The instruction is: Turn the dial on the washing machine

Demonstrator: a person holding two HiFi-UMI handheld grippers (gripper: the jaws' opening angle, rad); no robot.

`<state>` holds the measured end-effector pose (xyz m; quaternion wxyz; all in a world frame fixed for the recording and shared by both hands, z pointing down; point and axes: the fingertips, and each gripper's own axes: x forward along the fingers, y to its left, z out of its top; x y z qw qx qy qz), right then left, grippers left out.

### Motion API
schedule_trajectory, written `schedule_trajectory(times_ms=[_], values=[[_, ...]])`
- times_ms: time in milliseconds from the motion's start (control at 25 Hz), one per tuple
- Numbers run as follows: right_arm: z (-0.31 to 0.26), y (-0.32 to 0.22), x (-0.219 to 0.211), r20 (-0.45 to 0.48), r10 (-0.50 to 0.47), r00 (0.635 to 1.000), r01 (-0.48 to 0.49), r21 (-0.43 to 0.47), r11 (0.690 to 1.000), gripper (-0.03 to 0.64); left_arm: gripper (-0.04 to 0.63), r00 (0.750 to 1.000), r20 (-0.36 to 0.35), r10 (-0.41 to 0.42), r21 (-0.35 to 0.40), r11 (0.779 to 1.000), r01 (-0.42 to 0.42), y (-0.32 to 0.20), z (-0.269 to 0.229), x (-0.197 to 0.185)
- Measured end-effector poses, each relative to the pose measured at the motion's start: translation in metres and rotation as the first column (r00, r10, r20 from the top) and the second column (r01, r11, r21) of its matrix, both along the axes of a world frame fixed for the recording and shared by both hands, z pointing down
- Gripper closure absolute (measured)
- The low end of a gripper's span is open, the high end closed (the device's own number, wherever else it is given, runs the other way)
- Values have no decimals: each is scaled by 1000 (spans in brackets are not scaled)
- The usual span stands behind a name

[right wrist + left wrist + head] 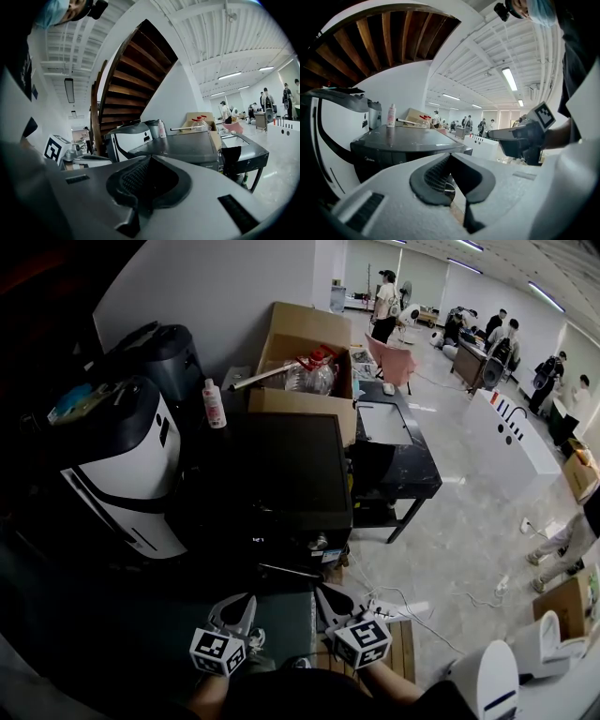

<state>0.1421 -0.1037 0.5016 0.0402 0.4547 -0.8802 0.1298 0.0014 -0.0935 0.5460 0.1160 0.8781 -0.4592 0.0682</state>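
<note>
Fingers (436, 176) on the left gripper (239, 604) and right gripper (323, 596) are sitting closed and empty, short of the washing machine (272, 465). One should be opening while squaring up to the dial (320, 542).

Wooden staircase (131, 70) above a white wall (216, 287), pale glossy floor (469, 521), strip lights (509, 78) overhead
</note>
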Motion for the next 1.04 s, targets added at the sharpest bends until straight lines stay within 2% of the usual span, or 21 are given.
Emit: schedule_trajectory(times_ms=[400, 1040], values=[[7, -4, 0, -36, 6, 999, -6, 0, 1000, 617, 586, 1000, 9, 11, -9, 1000, -11, 0, 2, 5], [7, -12, 2, -42, 14, 999, -15, -12, 1000, 617, 586, 1000, 5, 19, -20, 1000, -19, -6, 2, 7]])
